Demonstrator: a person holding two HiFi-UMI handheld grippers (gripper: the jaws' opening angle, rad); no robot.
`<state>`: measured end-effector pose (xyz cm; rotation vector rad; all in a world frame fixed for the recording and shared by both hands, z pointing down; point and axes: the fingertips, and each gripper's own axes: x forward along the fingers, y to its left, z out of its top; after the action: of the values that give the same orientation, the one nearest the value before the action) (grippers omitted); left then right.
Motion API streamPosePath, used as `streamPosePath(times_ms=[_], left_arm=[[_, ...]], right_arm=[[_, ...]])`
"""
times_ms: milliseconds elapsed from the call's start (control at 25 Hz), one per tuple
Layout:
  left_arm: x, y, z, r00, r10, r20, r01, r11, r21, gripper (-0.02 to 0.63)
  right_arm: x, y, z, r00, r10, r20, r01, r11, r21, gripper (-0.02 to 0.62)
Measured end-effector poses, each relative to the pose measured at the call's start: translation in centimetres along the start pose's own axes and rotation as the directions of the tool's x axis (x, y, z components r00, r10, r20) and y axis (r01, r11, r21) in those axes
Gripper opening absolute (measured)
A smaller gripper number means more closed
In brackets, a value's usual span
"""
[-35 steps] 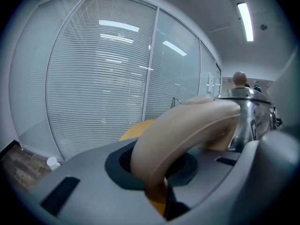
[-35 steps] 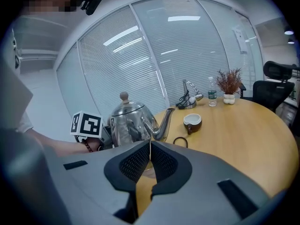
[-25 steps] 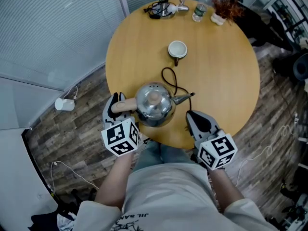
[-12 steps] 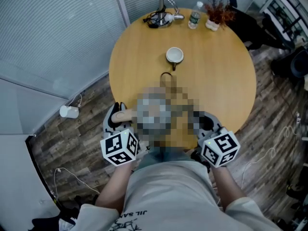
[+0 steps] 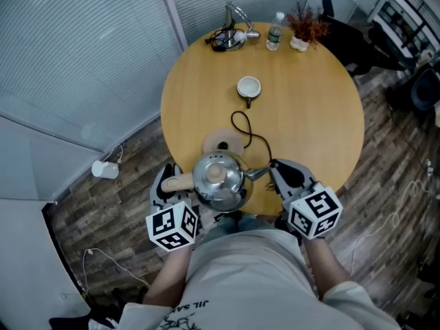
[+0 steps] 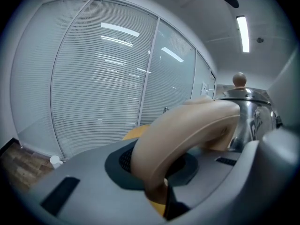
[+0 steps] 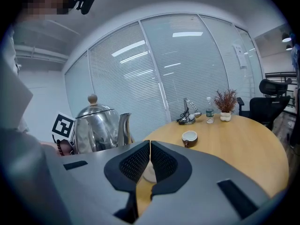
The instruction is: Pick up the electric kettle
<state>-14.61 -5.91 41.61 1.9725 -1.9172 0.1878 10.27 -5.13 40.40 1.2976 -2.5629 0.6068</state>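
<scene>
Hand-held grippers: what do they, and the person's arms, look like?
The left hand-held gripper and right hand-held gripper have grey bodies, black meshed pads and a white cube with black square markers. The person wears a light top with dark lettering; forearms bare.

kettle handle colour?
Plain pale beige, no pattern. The handle shows best in the left gripper view.

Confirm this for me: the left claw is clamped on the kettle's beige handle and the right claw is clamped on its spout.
Wrong on the right claw. It is shut on nothing: the right gripper view shows its jaws together and empty, with the spout off to their left. The left claw is clamped on the beige handle of the kettle, as you said.
</scene>
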Motion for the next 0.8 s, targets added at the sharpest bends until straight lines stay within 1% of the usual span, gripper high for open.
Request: streamPosePath(times_ms=[200, 440, 600, 800], left_arm=[[-1.2, 0.6, -0.2, 1.000, 0.005, 0.000, -0.005, 1.000, -0.016, 0.058], [-1.2, 0.7, -0.2, 1.000, 0.000, 0.004, 0.001, 1.000, -0.020, 0.058], [-1.3, 0.8, -0.1, 1.000, 0.001, 0.005, -0.001, 1.000, -0.006, 0.058], [-1.3, 1.3, -0.1, 1.000, 0.004, 0.002, -0.004, 1.000, -0.017, 0.058]], right_arm=[[0.0, 0.8, -0.1, 1.000, 0.023, -0.002, -0.023, 1.000, -0.006, 0.032], [0.8, 2.0, -0.6, 0.998, 0.063, -0.019, -0.064, 0.998, -0.017, 0.032], [0.8, 1.8, -0.7, 0.998, 0.058, -0.018, -0.059, 0.998, -0.013, 0.032], [0.9, 1.6, -0.5, 0.998, 0.053, -0.019, -0.053, 0.998, -0.015, 0.032]])
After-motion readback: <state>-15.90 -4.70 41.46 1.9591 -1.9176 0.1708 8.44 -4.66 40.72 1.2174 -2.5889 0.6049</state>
